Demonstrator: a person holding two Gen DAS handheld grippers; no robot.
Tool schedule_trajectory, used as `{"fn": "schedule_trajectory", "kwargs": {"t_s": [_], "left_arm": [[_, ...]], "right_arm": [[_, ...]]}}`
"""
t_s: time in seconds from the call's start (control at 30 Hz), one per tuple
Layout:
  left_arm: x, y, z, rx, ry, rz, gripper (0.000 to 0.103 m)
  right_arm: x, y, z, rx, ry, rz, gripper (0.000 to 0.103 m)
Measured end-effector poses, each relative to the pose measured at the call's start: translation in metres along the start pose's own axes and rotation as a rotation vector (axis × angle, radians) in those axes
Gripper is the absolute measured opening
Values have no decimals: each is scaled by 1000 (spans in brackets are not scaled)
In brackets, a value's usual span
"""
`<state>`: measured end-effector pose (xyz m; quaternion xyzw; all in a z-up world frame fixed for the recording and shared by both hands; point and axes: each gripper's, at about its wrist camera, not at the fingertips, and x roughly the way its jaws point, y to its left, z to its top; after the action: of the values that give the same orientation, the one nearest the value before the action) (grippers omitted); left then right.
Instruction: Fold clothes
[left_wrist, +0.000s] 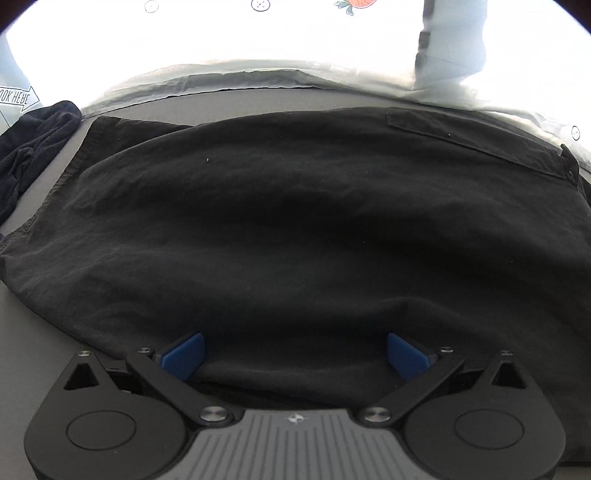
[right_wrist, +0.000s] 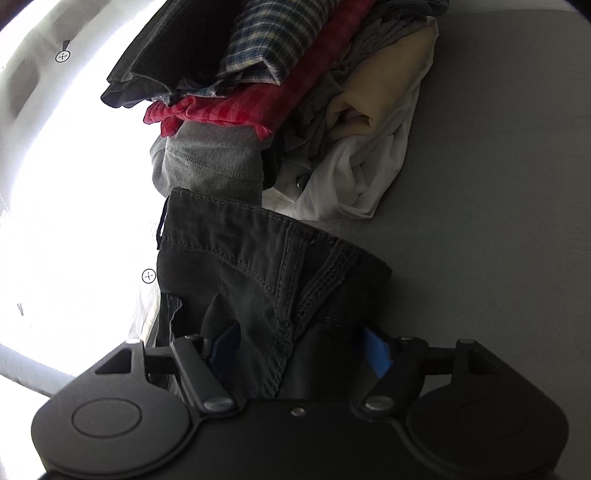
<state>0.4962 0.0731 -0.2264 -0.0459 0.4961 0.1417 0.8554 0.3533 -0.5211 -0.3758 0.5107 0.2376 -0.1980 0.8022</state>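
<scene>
Grippers both angled down, left gripper (left_wrist: 294, 356) spread wide over black garment (left_wrist: 295, 221), right gripper (right_wrist: 301, 350) spread, dark trousers (right_wrist: 258, 266) btwn pads.

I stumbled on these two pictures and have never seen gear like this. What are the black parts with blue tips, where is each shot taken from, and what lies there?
Each picture comes from a camera on a hand-held gripper, looking along its two fingers with blue pads. In the left view, the left gripper stands open above a dark garment spread on a grey table; nothing is pinched. A crumpled dark cloth lies at the far left. In the right view, the right gripper is open with the seamed edge of dark trousers between its pads. Behind is a pile of clothes: checked, red, grey, cream and white.
</scene>
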Motion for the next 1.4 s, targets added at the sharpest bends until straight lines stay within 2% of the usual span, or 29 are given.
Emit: {"fn": "schedule_trajectory", "kwargs": {"t_s": [0.07,0.13,0.17,0.23,0.27,0.37,0.4,0.47,0.57,0.63,0.67,0.7,0.83,0.9,0.93,1.03,1.07,1.13,1.17,1.27,1.4], "left_arm": [[2,2,2,5,6,-13,103],[5,6,3,-11,13,-40,103],[6,8,2,-6,6,-52,103],[7,8,-1,13,-16,-64,103],[7,8,-2,15,-21,-66,103],[7,8,-2,14,-20,-67,103],[7,7,-2,14,-20,-67,103],[8,7,-3,18,-27,-69,103],[9,9,-4,28,-40,-75,103],[10,11,-4,30,-43,-77,103],[10,12,-4,31,-45,-78,103],[10,13,-4,30,-48,-78,103],[9,13,-8,30,-67,-76,103],[8,12,-9,30,-71,-76,103],[8,12,-10,30,-73,-76,103],[8,12,-10,31,-74,-76,103],[8,12,-10,31,-75,-76,103],[9,12,-11,31,-74,-76,103],[9,12,-11,32,-73,-76,103],[8,11,-11,32,-69,-76,103],[7,11,-12,32,-75,-77,103]], "right_arm": [[0,-8,-2,102,-22,26,81],[-1,-25,-1,242,-24,77,44],[-1,-37,0,340,0,132,31],[-6,-48,0,457,11,214,24],[-12,-48,0,462,7,251,23],[-35,-45,-7,518,-16,451,23],[-39,-47,-10,546,-24,480,23],[-40,-56,-13,561,-35,428,23],[-29,-77,-19,622,0,269,25],[-24,-85,-23,648,-9,260,30],[-22,-85,-23,646,-5,233,49],[-20,-84,-24,634,-10,223,53],[-14,-70,-24,537,-31,185,56],[-13,-63,-23,503,-35,186,65],[-11,-62,-23,505,-35,202,65],[-5,-60,-25,522,-48,232,65],[-3,-60,-26,521,-49,230,61],[-2,-64,-29,539,-38,192,34],[-2,-66,-31,555,-36,197,30],[-9,-64,-37,614,-58,284,26],[-18,-43,-42,618,-66,427,26]]}}
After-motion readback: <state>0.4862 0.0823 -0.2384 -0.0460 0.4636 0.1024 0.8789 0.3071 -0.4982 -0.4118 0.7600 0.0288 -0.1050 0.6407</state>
